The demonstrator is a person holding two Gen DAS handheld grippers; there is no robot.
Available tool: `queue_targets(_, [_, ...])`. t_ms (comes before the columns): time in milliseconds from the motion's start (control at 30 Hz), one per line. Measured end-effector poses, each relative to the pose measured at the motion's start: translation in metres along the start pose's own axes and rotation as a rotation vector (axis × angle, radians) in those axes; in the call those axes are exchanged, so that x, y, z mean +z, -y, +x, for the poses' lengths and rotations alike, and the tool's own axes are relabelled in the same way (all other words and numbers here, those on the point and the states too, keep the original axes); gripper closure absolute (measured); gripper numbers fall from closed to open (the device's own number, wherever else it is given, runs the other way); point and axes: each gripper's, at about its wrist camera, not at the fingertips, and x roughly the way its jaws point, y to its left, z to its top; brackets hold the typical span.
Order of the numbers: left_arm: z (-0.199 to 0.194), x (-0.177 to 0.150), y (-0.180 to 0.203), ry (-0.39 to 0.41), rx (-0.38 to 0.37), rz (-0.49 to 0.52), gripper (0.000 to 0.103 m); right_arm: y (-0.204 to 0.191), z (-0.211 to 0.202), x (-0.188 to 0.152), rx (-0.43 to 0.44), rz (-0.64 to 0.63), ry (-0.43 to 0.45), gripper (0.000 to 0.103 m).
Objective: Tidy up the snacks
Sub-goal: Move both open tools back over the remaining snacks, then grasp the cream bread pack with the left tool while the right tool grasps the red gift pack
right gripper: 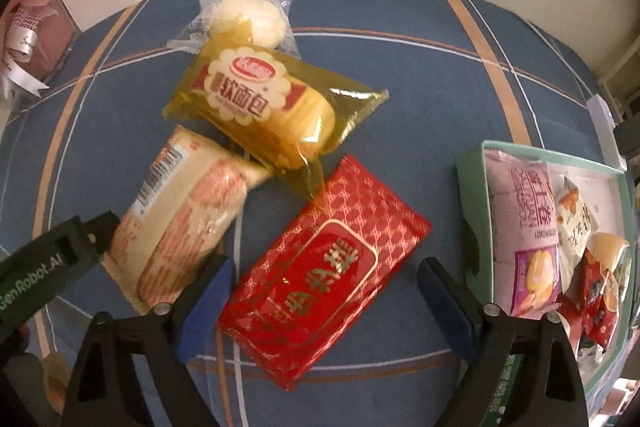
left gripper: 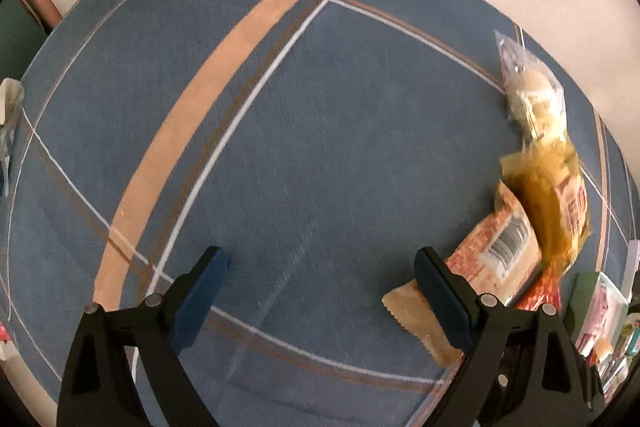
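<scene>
The red packet (right gripper: 326, 269) with gold lettering lay flat on the blue plaid cloth (right gripper: 460, 99), directly ahead of the right gripper (right gripper: 324, 303), whose blue-padded jaws stood spread wide to either side of its near end without touching it. Its far corner was overlapped by a yellow bread packet (right gripper: 272, 103), which in turn lay over a clear bag with a pale bun (right gripper: 246, 15) nearer the cloth's far edge. A cream-and-orange packet (right gripper: 184, 219) lay just left of the red one. Toward the right edge stood a green box (right gripper: 472, 195) already holding several snacks. The left gripper (left gripper: 320, 291) was also spread open over bare cloth, empty.
</scene>
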Motion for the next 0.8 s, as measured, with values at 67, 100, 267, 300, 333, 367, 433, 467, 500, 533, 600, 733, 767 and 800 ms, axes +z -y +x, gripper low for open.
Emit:
queue_targets(67, [-0.001,-0.006,0.004,-0.019,0.000,0.027,0.008,0.001,0.000,-0.002,0.010,0.003,-0.008,0.020])
queue_targets(100, [-0.001,-0.009,0.008,-0.027,0.001,0.054,0.008,0.002,-0.001,-0.004,0.017,0.008,-0.012,0.023])
queue_targets(267, [0.000,-0.022,0.025,-0.051,-0.005,0.135,0.008,0.003,-0.006,-0.016,0.002,0.015,-0.022,0.031])
queue_targets(300, [-0.001,-0.023,0.025,-0.052,-0.007,0.131,0.008,0.005,-0.005,-0.017,0.007,0.021,-0.025,0.033])
queue_targets(333, [-0.003,-0.021,0.022,-0.045,-0.015,0.126,0.008,0.007,-0.005,-0.019,0.015,0.031,-0.030,0.034])
queue_targets(367, [-0.006,-0.020,0.022,-0.036,-0.030,0.120,0.008,0.007,-0.007,-0.025,0.020,0.037,-0.031,0.038])
queue_targets(433, [-0.011,-0.015,0.019,-0.021,-0.058,0.110,0.008,0.012,-0.007,-0.027,0.033,0.045,-0.032,0.042])
queue_targets(467, [-0.016,-0.016,0.017,-0.012,-0.070,0.108,0.008,0.013,-0.008,-0.028,0.038,0.049,-0.033,0.044])
queue_targets(500, [-0.020,-0.016,0.017,-0.002,-0.083,0.109,0.008,0.017,-0.008,-0.029,0.042,0.055,-0.033,0.045])
queue_targets(533, [-0.023,-0.016,0.020,0.008,-0.095,0.116,0.008,0.020,-0.008,-0.030,0.049,0.062,-0.035,0.046])
queue_targets(600, [-0.027,-0.019,0.031,0.020,-0.125,0.139,0.008,0.026,-0.009,-0.031,0.068,0.074,-0.038,0.050])
queue_targets(733, [-0.031,-0.025,0.058,0.028,-0.197,0.210,0.008,0.030,-0.008,-0.030,0.099,0.078,-0.042,0.052])
queue_targets(767, [-0.031,-0.028,0.066,0.032,-0.198,0.229,0.008,0.029,-0.009,-0.031,0.102,0.075,-0.042,0.052])
queue_targets(800, [-0.031,-0.029,0.071,0.037,-0.194,0.245,0.008,0.038,-0.016,-0.026,0.109,0.073,-0.043,0.052])
